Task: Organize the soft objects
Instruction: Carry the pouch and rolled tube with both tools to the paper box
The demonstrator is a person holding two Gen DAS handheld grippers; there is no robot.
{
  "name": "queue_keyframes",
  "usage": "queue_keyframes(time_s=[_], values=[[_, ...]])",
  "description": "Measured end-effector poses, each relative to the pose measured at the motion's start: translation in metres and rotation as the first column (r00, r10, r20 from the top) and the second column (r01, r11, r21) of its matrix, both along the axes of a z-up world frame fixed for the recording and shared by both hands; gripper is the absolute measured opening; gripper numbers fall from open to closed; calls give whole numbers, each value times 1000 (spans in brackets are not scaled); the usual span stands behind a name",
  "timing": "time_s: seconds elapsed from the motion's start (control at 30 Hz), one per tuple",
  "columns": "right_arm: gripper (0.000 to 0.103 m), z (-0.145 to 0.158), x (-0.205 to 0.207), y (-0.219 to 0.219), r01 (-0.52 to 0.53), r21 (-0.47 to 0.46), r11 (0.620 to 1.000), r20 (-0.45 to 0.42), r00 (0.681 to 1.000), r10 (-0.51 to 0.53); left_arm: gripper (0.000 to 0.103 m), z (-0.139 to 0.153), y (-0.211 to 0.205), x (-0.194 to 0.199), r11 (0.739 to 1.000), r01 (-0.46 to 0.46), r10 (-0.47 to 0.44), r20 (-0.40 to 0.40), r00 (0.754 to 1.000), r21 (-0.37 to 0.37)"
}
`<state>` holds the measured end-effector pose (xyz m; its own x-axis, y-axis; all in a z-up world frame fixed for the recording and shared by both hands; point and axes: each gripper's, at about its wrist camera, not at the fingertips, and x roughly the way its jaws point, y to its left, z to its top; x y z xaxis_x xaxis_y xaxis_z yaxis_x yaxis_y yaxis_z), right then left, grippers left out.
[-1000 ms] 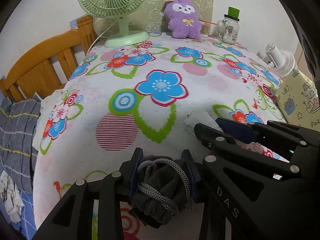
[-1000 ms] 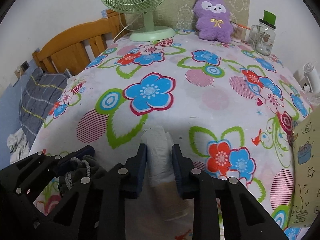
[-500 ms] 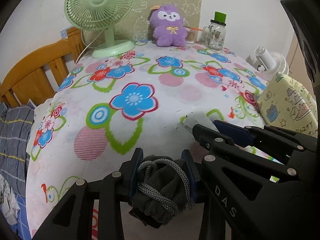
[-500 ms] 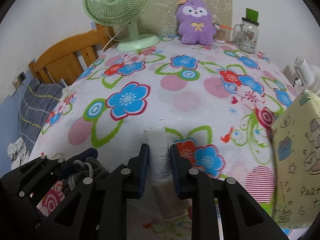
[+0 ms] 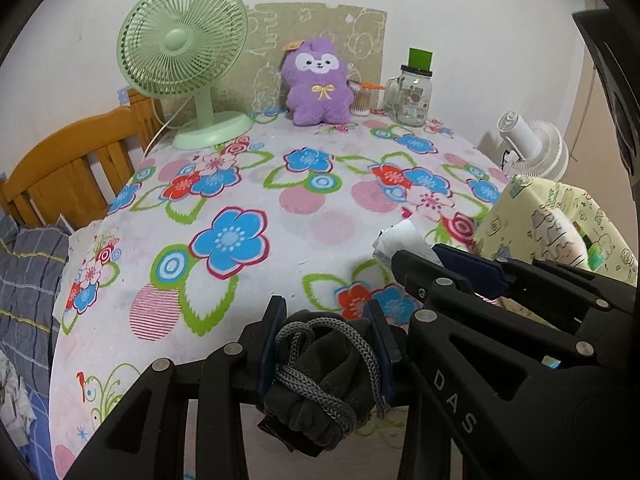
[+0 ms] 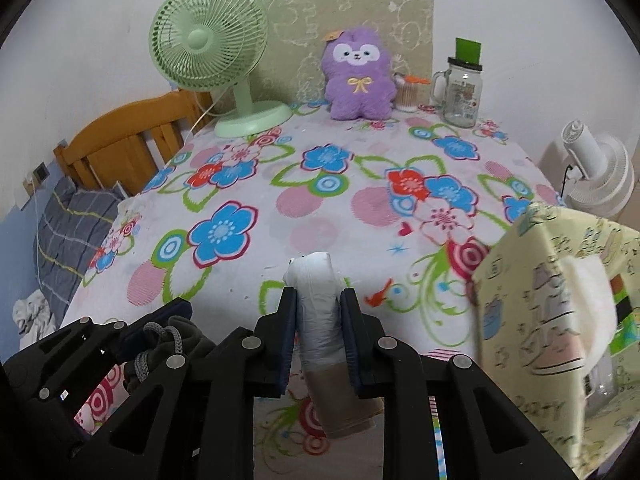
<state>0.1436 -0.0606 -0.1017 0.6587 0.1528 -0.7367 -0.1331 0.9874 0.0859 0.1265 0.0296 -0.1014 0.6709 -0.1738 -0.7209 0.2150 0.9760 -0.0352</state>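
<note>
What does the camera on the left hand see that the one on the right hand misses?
Only the left view shows the whole dark drawstring pouch pinched between the left gripper's fingers. Only the right view shows the plastic roll full length, squeezed by the right gripper, with its brown lower part. Both show the green fan, purple plush, glass jar and yellow tissue box.

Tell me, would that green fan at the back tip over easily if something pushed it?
Probably only if pushed high up. The green fan carries a big round head on a thin neck, so it looks top-heavy, but its wide flat base sits squarely on the flowered cloth. It looks like light plastic, so a low nudge would likely slide it.
</note>
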Motion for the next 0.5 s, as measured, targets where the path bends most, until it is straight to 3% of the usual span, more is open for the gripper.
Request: queue_keyframes(time_s=[0.5], values=[[24, 41, -19, -40, -8, -5, 1000, 61, 998, 9, 40, 38, -37, -20, 1000, 4, -4, 62, 998, -9]])
